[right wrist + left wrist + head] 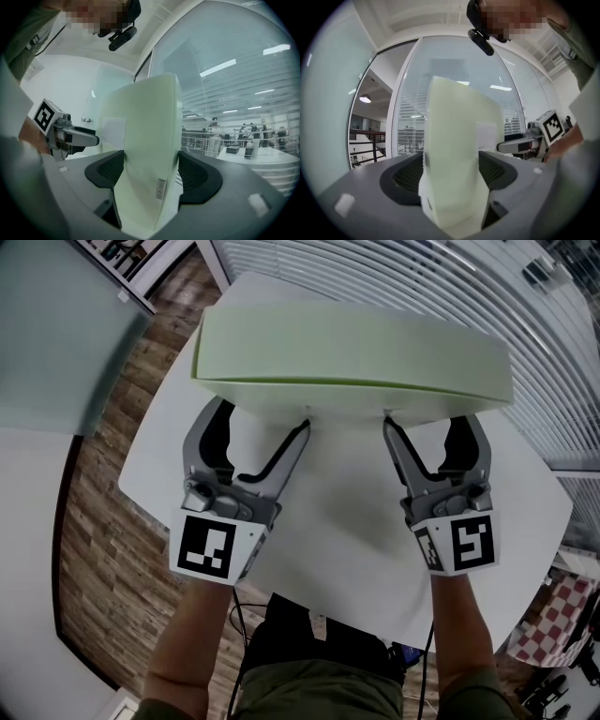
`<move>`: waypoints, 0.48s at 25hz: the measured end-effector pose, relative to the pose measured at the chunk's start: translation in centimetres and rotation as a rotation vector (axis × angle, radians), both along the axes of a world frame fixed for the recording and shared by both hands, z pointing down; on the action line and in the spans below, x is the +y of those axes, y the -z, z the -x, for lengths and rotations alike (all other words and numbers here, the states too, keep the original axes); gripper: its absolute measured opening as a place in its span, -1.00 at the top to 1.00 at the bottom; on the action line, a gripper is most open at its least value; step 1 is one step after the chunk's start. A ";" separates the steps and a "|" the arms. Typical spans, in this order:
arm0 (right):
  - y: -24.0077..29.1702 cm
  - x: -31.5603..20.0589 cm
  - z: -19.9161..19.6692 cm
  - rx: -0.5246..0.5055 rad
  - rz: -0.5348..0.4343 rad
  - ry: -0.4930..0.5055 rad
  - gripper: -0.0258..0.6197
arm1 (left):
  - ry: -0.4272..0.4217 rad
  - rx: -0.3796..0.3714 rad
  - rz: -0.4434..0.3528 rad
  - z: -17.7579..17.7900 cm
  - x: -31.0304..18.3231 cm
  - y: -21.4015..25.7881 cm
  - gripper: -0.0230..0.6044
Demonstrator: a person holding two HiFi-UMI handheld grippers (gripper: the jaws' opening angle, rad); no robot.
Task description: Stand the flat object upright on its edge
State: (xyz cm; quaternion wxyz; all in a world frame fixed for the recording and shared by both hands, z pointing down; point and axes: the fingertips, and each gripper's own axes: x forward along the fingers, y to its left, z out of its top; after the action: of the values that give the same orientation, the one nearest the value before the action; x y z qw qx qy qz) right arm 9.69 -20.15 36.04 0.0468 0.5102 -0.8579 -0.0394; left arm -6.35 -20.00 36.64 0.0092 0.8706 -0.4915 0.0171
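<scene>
Forearms: two are seen at the near edge, the left forearm and the right forearm, one behind each pair of tongs.
Tongs, count: two, each fitted with one marker cube.
Left tongs: the left gripper is clamped on the near edge of the slab, toward its left end. Its dark pads are pressed against the two faces.
Right tongs: the right gripper is clamped on the same near edge, toward its right end, with foam filling the gap between its jaws.
Slab, count: one.
Slab, look: pale green, thick and foam-like, broad and rectangular with rounded corners. One small pale tag is seen on its narrow edge.
Slab, place: it is held by both tongs and reaches away from them over the far half of the table, with its broad face turned up. Contact with the table cannot be made out.
Table: one, white, with rounded corners.
Beyond: wood-pattern floor lies to the left, and slatted blinds are seen at the far right.
</scene>
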 end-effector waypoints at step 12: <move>-0.8 -0.1 -0.1 -0.005 0.021 -0.003 -0.16 | -0.015 -0.049 -0.030 0.4 -0.2 -0.4 -0.19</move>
State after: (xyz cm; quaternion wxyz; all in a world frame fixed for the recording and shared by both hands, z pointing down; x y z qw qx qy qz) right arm 9.83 -20.22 36.89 0.0499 0.5110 -0.8577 -0.0289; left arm -6.75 -20.19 37.00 -0.0161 0.8738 -0.4851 0.0311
